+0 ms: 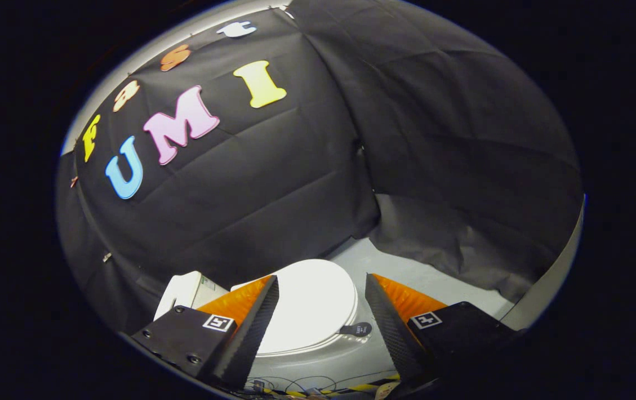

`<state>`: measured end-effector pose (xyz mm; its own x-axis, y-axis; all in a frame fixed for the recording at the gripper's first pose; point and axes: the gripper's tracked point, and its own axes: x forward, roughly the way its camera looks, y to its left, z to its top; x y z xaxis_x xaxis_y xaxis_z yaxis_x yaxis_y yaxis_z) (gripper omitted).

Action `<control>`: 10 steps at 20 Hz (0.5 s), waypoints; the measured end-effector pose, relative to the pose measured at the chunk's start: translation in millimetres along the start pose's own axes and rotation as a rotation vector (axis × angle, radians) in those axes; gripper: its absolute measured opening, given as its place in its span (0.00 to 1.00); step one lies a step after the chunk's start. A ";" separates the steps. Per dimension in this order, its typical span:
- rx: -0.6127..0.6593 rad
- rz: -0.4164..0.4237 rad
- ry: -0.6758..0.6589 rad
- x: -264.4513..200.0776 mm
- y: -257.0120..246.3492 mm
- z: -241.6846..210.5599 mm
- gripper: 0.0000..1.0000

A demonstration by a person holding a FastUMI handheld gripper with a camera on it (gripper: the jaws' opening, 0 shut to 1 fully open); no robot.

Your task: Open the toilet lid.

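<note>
While our tongs (pixel 322 311) hang spread wide and gripping nothing, we see the closed toilet lid (pixel 309 303) lying below, between and just beyond both fingers.

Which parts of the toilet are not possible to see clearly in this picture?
- Toilet lid: its left side hidden behind the left finger of the open gripper, gripper view.
- Dark tab at the lid's rim: print too small to read.
- Tank: lower part covered by the gripper's body.
- Toilet base: hidden beneath the lid.
</note>
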<state>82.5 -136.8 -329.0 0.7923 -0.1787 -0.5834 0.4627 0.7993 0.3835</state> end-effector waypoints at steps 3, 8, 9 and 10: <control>0.065 -0.019 0.060 20.8 -22.6 -28.8 0.99; 0.155 -0.042 0.148 62.6 -49.5 -76.3 0.99; 0.178 -0.049 0.163 68.8 -57.0 -82.7 0.98; 0.201 -0.054 0.173 75.7 -62.9 -89.1 0.99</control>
<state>78.0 -149.5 -461.0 0.6925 -0.1038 -0.7139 0.5861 0.6580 0.4728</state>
